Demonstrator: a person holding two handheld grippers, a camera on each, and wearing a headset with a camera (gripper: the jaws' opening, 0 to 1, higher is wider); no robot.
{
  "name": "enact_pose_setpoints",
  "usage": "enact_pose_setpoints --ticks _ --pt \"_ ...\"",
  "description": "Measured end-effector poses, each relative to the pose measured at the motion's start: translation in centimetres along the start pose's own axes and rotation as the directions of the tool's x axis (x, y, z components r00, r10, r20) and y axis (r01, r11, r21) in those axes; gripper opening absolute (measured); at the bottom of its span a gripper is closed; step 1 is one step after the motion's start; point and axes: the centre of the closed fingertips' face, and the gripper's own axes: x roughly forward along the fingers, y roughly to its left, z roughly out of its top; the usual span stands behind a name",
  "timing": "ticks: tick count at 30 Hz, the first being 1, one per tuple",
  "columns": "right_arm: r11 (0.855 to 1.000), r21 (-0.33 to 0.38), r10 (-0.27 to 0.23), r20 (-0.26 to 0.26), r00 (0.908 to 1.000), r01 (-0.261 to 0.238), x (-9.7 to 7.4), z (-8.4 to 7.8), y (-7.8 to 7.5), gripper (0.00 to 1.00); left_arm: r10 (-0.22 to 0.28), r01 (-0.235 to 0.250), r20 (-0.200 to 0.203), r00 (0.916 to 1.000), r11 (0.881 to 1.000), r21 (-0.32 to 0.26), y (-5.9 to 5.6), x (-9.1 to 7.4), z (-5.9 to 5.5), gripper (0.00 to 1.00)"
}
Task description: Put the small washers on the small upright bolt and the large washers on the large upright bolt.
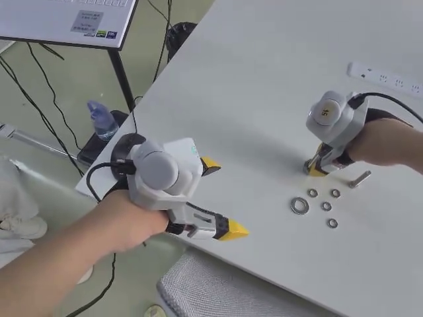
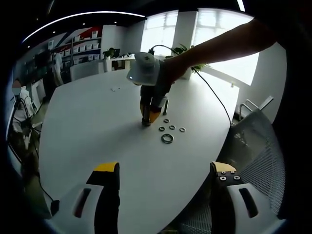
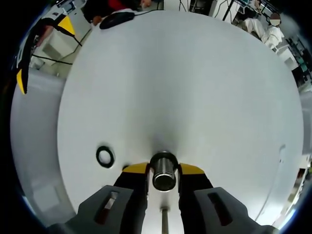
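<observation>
My right gripper (image 1: 317, 169) is shut on the large bolt (image 3: 164, 171), which it holds against the white table (image 1: 264, 99); the bolt's round end shows between the yellow tips. A large washer (image 1: 299, 205) lies just in front of it, also visible as a dark ring (image 3: 105, 156). Several small washers (image 1: 326, 206) are scattered beside the large one. The small bolt (image 1: 360, 179) lies flat on the table to their right. My left gripper (image 1: 223, 197) hovers open over the table's near edge, empty, well to the left of the washers (image 2: 167, 138).
A white power strip (image 1: 386, 78) lies at the far right of the table. A grey mesh chair (image 1: 225, 290) stands below the near edge. On the floor to the left are a plastic bottle (image 1: 101, 120), cables and a screen stand (image 1: 122, 79).
</observation>
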Motion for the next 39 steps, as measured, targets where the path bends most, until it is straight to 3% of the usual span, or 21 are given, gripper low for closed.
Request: enact_pose_setpoints --ticks 7,14,20,27,28,39 --pt "1.0 0.014 0.014 0.003 0.9999 -0.014 0.0 -0.1 -0.2 0.25 0.006 -0.006 0.004 1.0 1.0 -0.003 0.1 -0.1 0.0 0.74" --pt "1.0 0.006 0.007 0.02 0.9998 -0.007 -0.2 0.1 -0.5 0.39 0.007 -0.007 0.005 1.0 1.0 -0.006 0.1 -0.2 -0.2 0.74" --pt "1.0 0.01 0.009 0.033 0.9994 -0.009 -0.4 0.3 -0.9 0.41 0.006 -0.006 0.017 0.9998 1.0 0.006 0.0 -0.2 0.1 0.74" --pt "1.0 0.014 0.004 0.067 0.9977 -0.005 -1.9 0.8 -0.6 0.41 0.02 -0.02 0.047 0.9987 1.0 0.0 0.3 -0.2 1.0 0.77" --pt "0.998 0.047 0.032 0.098 0.9946 -0.037 -2.1 1.2 -0.1 0.42 0.02 -0.02 0.04 0.999 1.0 0.006 0.3 -0.2 1.0 0.77" --pt "0.999 0.032 0.017 0.119 0.9928 -0.021 -5.2 1.5 0.5 0.42 0.006 -0.006 0.018 0.9998 1.0 0.021 -0.5 0.1 0.8 0.86"
